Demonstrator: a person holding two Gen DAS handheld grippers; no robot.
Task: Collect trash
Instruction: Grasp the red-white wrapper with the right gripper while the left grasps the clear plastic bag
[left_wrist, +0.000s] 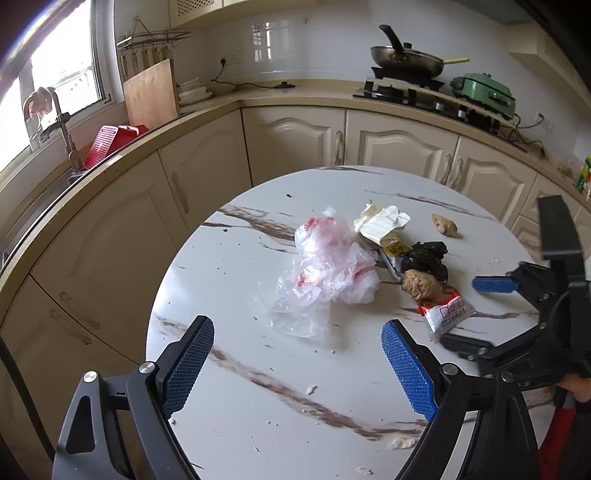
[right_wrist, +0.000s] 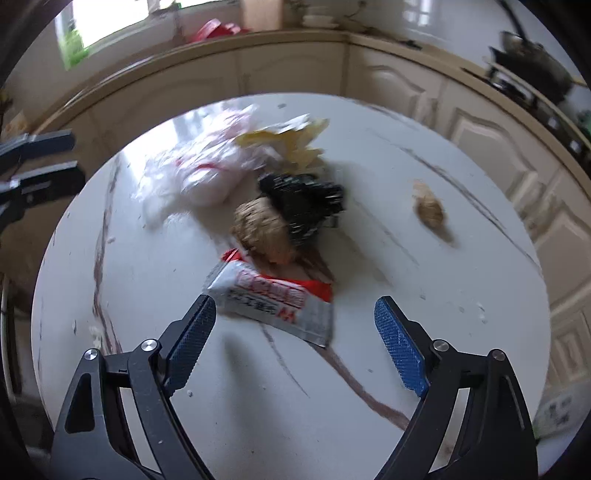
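A heap of trash lies on the round marble table (left_wrist: 258, 387): a clear plastic bag with red print (left_wrist: 328, 269), crumpled lined paper (left_wrist: 380, 221), a black bag (left_wrist: 428, 258), a brown lump (left_wrist: 419, 284) and a red-and-white wrapper (left_wrist: 448, 314). A second brown lump (left_wrist: 445, 223) lies apart, farther back. My left gripper (left_wrist: 297, 328) is open just in front of the plastic bag, holding nothing. My right gripper (right_wrist: 295, 306) is open close above the table, with the wrapper (right_wrist: 273, 295) at its fingertips and its pads apart from it. In the left wrist view the right gripper (left_wrist: 476, 314) stands by the wrapper.
Cream cabinets and a counter (left_wrist: 295, 92) curve behind the table. On the counter are a stove with a pan (left_wrist: 406, 59), a green cooker (left_wrist: 484, 94), a wooden board (left_wrist: 149, 94) and a red drainer (left_wrist: 110, 142). Small crumbs (left_wrist: 400, 441) dot the table's near side.
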